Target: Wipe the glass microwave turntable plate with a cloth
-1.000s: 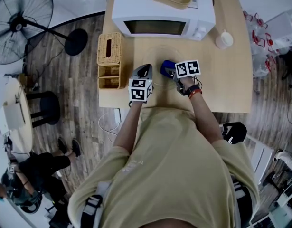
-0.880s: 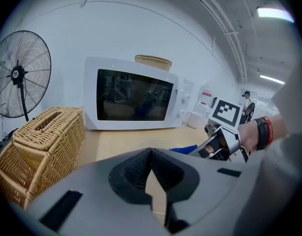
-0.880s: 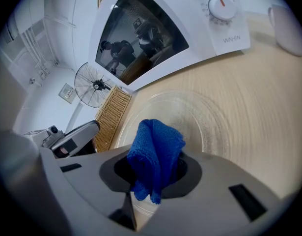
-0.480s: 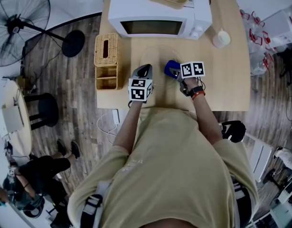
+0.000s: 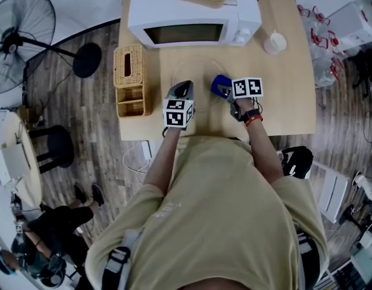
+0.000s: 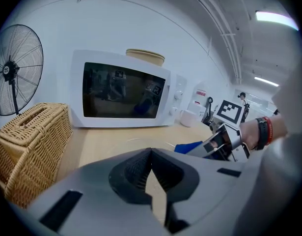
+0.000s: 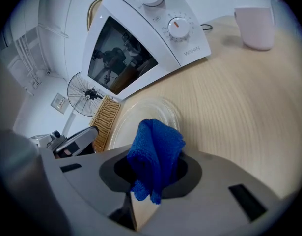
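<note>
Right gripper view: my right gripper (image 7: 153, 173) pinches the blue cloth (image 7: 158, 144), just slid rightward over the glass turntable plate (image 7: 141, 113), so wiping's underway; left gripper (image 6: 151, 155) pressed together, empty.

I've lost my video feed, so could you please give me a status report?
Left gripper shut, empty. Right gripper shut on blue cloth, at rim of glass plate. Nothing seen on plate.

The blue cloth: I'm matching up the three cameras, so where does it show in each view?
Head view: blue cloth in the upper middle, just ahead of the marker cube of the right gripper.
Left gripper view: right of centre, at the right gripper's tip.
Right gripper view: dead centre, clamped between the jaws.
Shared landmark: the white microwave, beyond the cloth in all three.
</note>
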Action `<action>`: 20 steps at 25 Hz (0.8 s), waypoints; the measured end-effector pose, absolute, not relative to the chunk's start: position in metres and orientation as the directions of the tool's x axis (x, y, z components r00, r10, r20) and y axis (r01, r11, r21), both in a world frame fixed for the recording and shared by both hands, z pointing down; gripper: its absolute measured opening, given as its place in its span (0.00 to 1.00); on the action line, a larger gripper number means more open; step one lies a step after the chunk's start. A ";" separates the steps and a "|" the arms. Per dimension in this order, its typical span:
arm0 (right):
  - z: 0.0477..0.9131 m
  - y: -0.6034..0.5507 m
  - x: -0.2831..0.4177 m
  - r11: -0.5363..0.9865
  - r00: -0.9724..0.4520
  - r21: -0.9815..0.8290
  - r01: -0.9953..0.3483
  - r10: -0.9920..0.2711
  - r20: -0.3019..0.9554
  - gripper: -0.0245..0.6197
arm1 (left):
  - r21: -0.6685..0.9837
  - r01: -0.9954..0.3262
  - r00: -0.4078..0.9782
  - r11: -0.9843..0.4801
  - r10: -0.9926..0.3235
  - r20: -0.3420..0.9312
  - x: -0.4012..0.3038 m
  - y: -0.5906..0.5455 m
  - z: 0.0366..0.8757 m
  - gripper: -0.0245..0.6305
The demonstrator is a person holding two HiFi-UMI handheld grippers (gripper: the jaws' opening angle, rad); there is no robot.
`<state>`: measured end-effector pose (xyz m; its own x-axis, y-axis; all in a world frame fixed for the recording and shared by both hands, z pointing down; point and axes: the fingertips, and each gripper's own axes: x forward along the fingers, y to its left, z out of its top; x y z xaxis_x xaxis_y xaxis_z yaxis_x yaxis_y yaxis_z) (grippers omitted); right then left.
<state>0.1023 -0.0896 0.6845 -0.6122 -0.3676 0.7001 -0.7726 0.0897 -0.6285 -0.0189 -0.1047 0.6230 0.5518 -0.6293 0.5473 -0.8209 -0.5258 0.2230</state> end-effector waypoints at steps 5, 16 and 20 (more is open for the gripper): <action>0.685 -0.087 0.112 0.074 -0.594 -0.616 -0.784 -0.380 0.709 0.20 | 0.229 -0.817 0.558 -0.530 -0.623 0.548 -0.016 -0.106 0.625 0.07; 0.683 -0.085 0.117 0.043 -0.536 -0.567 -0.822 -0.394 0.747 0.22 | 0.205 -0.848 0.514 -0.489 -0.663 0.545 -0.043 -0.108 0.618 0.07; 0.670 -0.086 0.074 0.087 -0.646 -0.663 -0.743 -0.351 0.678 0.22 | 0.193 -0.864 0.489 -0.466 -0.680 0.546 -0.059 -0.105 0.614 0.07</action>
<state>0.0739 -0.0859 0.6698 -0.6460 -0.3508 0.6780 -0.7434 0.0874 -0.6631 -0.0594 -0.1052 0.6145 0.4891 -0.6804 0.5457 -0.8636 -0.4657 0.1933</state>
